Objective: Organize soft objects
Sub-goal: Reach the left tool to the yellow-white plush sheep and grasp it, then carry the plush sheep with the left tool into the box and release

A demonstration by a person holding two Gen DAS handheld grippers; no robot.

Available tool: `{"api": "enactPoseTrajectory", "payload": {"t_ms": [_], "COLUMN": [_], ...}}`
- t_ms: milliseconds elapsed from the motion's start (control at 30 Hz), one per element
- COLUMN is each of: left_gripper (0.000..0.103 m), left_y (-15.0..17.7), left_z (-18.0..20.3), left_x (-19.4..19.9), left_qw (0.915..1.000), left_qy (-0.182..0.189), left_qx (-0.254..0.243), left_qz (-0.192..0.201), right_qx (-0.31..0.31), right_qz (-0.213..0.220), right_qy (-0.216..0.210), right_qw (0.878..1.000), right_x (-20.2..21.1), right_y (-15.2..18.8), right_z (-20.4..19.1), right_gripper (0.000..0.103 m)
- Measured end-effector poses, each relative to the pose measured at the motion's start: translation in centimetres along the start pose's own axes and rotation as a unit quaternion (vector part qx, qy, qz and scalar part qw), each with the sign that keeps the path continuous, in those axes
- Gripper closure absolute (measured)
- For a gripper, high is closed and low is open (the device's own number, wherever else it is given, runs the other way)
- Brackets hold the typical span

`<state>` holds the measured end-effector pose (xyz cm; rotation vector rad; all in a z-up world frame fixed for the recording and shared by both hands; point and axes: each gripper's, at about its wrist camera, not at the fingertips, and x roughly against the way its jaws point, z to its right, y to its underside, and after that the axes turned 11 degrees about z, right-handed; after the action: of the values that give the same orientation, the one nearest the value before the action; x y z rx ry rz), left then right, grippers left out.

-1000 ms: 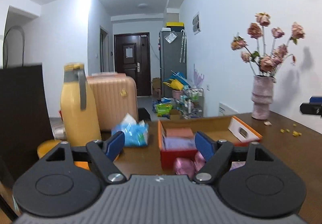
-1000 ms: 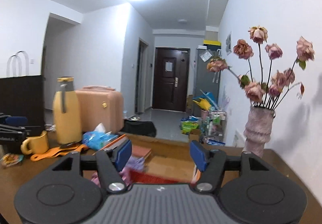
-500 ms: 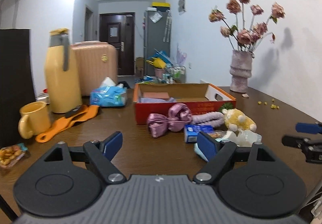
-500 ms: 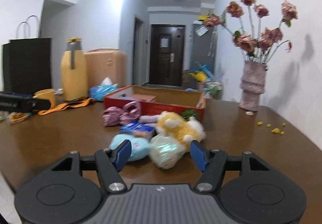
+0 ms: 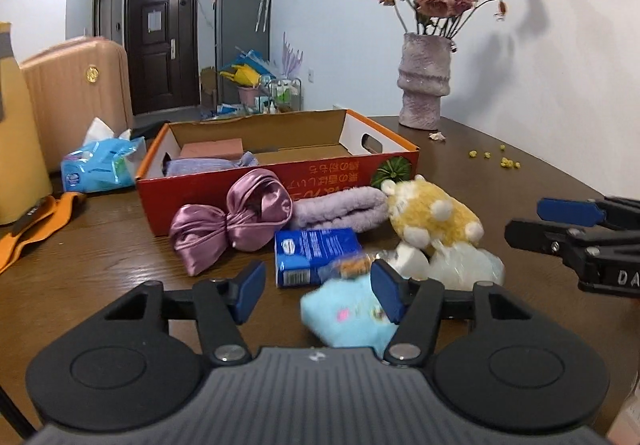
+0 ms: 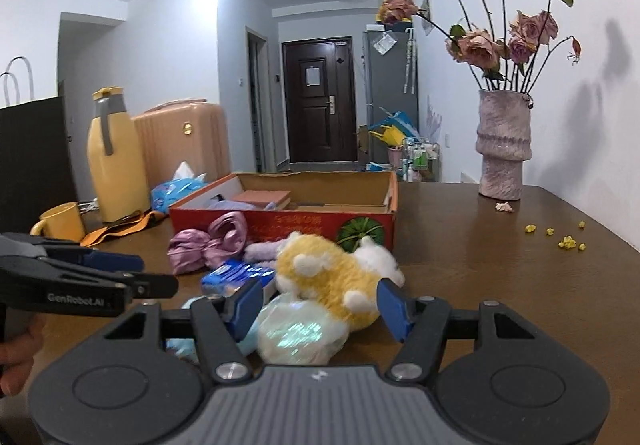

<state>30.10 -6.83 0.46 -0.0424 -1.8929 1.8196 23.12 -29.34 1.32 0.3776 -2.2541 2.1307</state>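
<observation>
A pile of soft things lies on the brown table in front of a red cardboard box (image 5: pixel 280 175): a pink satin bow (image 5: pixel 232 221), a purple fluffy roll (image 5: pixel 336 209), a yellow-and-white plush (image 5: pixel 432 215), a blue packet (image 5: pixel 316 253), a shiny white bundle (image 5: pixel 464 265) and a light blue plush (image 5: pixel 348 321). My left gripper (image 5: pixel 318 295) is low over the light blue plush. Its jaws are closing; the plush lies by the right finger, and the left pad stands apart from it. My right gripper (image 6: pixel 320 305) is open around the white bundle (image 6: pixel 298 333) and the yellow plush (image 6: pixel 328 277).
A vase of dried roses (image 6: pixel 504 149) stands at the back right, with yellow crumbs (image 6: pixel 566 241) near it. To the left are a yellow jug (image 6: pixel 112 165), a yellow mug (image 6: pixel 62 221), a tissue pack (image 5: pixel 100 165), an orange strap (image 5: pixel 36 221) and a black bag (image 6: pixel 32 157).
Both grippers have dropped and tipped down from the room view to the pile. The left one came close over the light blue plush and its jaws narrowed.
</observation>
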Motion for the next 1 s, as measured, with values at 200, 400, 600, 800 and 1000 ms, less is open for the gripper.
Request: {"api": "enactPoseTrajectory", "payload": {"t_ms": [200, 400, 600, 800, 1000], "left_gripper": [0.046, 0.063, 0.083, 0.083, 0.083], "left_y": [-2.5, -3.5, -3.0, -2.8, -4.0], "left_z": [0.7, 3.3, 2.8, 2.3, 3.8], "left_x": [-3.9, -7.5, -9.0, -8.8, -5.4], "left_qw": [0.9972, 0.9946, 0.988, 0.9772, 0.979], "left_qy": [0.061, 0.09, 0.121, 0.142, 0.151], "left_qx": [0.043, 0.05, 0.095, 0.154, 0.137], "left_qz": [-0.001, -0.003, -0.02, -0.031, -0.007], "right_qx": [-0.049, -0.227, -0.354, -0.376, -0.316], "right_qz": [-0.022, -0.05, -0.077, -0.075, -0.033], "right_qy": [0.014, -0.01, -0.049, -0.061, -0.048], "right_qw": [0.998, 0.972, 0.931, 0.922, 0.947], "right_x": [-4.0, -8.4, -10.8, -11.3, -8.1], "right_y": [-0.3, 1.6, 4.3, 4.7, 1.6], "right_z": [3.4, 8.9, 11.1, 11.0, 10.1], "right_gripper": [0.041, 0.039, 0.043, 0.056, 0.063]}}
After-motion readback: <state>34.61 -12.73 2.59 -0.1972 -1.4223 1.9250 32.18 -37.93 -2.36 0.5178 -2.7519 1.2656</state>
